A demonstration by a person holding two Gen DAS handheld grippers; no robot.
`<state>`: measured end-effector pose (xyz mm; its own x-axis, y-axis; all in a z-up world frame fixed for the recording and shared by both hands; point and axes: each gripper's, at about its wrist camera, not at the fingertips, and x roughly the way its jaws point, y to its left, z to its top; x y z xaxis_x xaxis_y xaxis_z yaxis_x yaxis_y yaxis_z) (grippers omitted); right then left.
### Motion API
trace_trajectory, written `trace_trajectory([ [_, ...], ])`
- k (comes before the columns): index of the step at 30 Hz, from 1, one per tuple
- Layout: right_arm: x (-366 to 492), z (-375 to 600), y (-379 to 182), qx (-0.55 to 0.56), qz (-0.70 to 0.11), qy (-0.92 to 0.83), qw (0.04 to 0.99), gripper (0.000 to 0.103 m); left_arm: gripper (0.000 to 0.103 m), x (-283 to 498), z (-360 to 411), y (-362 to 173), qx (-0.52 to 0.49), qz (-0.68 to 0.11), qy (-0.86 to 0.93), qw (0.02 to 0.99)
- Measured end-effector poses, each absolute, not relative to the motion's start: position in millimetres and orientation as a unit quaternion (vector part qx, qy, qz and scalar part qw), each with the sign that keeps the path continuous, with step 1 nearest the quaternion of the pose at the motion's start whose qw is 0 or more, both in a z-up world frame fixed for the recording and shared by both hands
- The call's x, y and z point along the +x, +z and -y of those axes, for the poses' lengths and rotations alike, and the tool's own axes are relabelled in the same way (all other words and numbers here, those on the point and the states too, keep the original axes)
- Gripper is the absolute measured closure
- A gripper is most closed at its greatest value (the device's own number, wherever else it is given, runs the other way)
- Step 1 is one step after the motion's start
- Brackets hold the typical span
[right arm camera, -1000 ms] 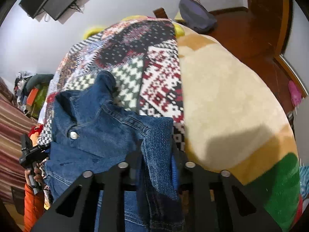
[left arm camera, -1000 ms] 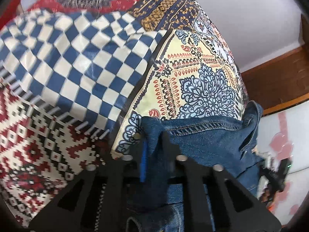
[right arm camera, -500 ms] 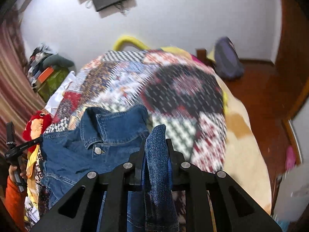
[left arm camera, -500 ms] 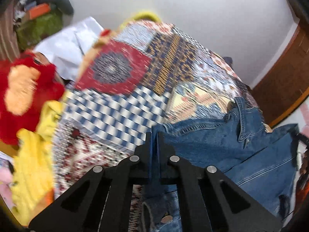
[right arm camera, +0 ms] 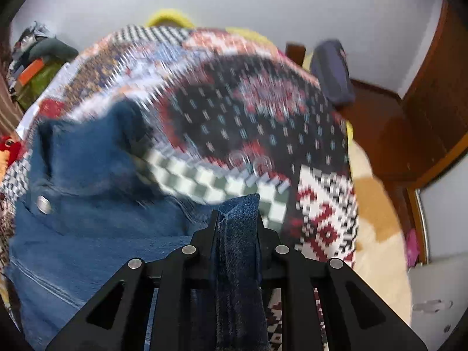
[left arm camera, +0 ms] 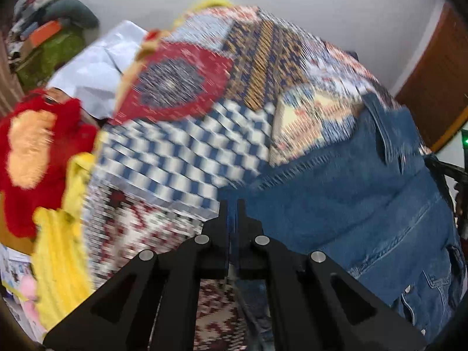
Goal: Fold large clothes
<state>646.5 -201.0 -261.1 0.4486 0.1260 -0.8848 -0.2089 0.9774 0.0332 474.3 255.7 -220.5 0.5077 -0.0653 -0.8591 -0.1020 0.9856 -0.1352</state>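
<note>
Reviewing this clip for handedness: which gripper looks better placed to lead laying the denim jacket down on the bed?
Probably neither: left gripper and right gripper each pinch the denim jacket above the quilt.

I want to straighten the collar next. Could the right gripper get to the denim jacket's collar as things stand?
Probably not yet: the right gripper is shut on a fold of the denim jacket, so it is occupied. The collar lies uncovered on the quilt, so letting go first would likely free the way.

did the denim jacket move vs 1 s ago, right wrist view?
Yes. The denim jacket, pinched in the right tongs, has been carried up over the patchwork quilt; its collar now lies against patches farther up the bed than before.
</note>
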Motion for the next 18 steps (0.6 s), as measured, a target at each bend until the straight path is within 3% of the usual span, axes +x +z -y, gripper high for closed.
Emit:
trace_trajectory([
  [8, 628.2, 208.5, -261.6, -0.076, -0.53, 0.102, 0.838, 0.084, 0.101, 480.4, -219.4, -262.7, -0.064, -0.543, 0.012, 0.837],
  [14, 599.2, 208.1, -235.2, -0.112, -0.515, 0.087, 0.845, 0.084, 0.1, 464.1, -211.1, -241.4, -0.046, -0.539, 0.013, 0.841],
  [16, 592.7, 209.4, -225.7, -0.112, -0.507, 0.081, 0.851, 0.084, 0.091, 454.1, -208.0, -226.7, -0.047, -0.529, 0.01, 0.847],
  [18, 582.4, 209.4, -214.6, -0.115, -0.492, 0.071, 0.86, 0.084, 0.072, 444.3, -203.6, -213.0, -0.045, -0.517, 0.009, 0.855],
])
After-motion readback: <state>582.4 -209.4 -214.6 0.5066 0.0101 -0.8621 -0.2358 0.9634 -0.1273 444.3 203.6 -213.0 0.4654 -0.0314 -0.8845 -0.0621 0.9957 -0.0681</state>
